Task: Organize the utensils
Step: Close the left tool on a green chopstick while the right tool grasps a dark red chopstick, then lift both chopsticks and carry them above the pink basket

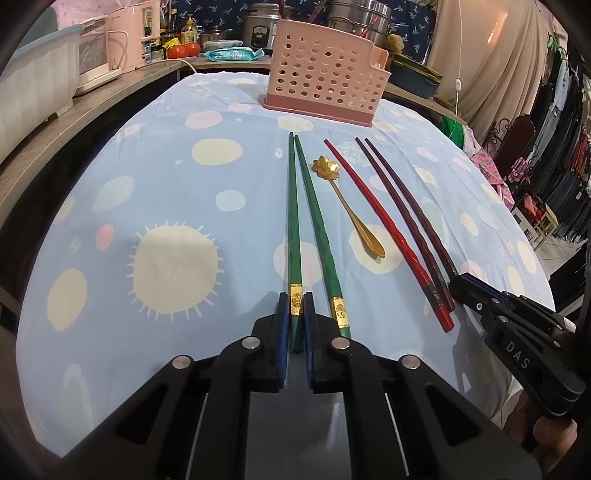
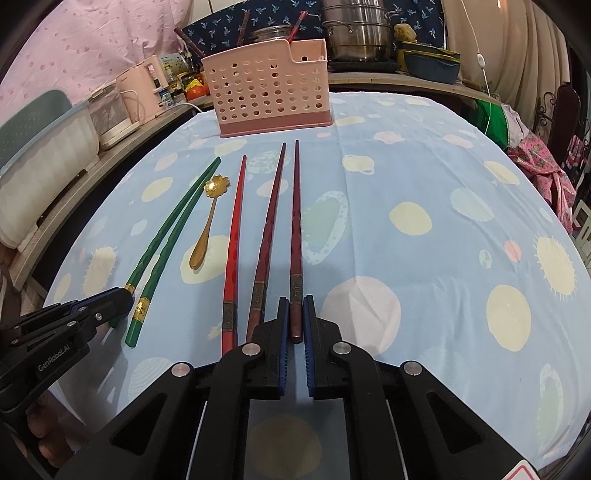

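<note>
Two green chopsticks lie side by side on the blue patterned cloth; my left gripper (image 1: 295, 299) is shut on the gold-banded end of the left green chopstick (image 1: 293, 221), beside its twin (image 1: 318, 229). Right of them lie a gold flower-handled spoon (image 1: 351, 206), a red chopstick (image 1: 384, 229) and two maroon chopsticks. My right gripper (image 2: 295, 302) is shut on the butt end of the rightmost maroon chopstick (image 2: 296, 221); the other maroon one (image 2: 269, 229) lies just left of it. All utensils rest flat on the cloth. A pink perforated utensil basket (image 2: 269, 92) stands upright at the far edge.
A wooden counter (image 1: 92, 107) along the left carries a pink kettle (image 1: 129, 40), tubs and bottles. Steel pots (image 2: 358, 33) and a blue dish stand behind the basket. Hanging clothes (image 1: 561, 166) fill the right side. Part of a hand shows under each gripper.
</note>
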The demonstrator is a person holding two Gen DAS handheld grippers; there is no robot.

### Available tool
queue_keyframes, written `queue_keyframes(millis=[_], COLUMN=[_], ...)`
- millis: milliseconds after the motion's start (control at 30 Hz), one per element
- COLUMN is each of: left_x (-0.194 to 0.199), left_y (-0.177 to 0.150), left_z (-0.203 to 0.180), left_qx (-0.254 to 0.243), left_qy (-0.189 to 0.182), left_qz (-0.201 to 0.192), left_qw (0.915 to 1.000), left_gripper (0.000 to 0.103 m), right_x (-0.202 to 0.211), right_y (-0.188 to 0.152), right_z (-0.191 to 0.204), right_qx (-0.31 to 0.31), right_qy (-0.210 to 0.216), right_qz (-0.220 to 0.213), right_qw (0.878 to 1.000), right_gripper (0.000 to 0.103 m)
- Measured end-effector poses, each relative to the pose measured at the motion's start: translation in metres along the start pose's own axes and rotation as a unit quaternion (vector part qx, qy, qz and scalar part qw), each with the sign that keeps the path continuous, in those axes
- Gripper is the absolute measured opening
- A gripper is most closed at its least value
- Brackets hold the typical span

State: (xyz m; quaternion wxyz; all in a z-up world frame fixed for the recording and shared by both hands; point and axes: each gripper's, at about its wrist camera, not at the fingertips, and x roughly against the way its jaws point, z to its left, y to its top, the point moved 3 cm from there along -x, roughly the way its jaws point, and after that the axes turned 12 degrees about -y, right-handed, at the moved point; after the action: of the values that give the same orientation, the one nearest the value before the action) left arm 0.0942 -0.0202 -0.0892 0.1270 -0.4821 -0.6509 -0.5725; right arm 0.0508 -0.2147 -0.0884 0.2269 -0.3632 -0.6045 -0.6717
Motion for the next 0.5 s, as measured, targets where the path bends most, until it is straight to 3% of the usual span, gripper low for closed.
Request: queue_keyframes(millis=[500], left_x=[0.038], left_y=[0.019], left_z=[0.0], left_qx=[0.007], left_qy=[0.001], left_qz=[-0.034], left_qw=[0.9994], left_gripper=[0.007], right_x=[0.036], right_y=[0.018], right_z=[-0.013], right_qx=[-0.028], right_qy=[0.016], right_qz=[-0.034], right_qw=[0.999], right_gripper=[0.007])
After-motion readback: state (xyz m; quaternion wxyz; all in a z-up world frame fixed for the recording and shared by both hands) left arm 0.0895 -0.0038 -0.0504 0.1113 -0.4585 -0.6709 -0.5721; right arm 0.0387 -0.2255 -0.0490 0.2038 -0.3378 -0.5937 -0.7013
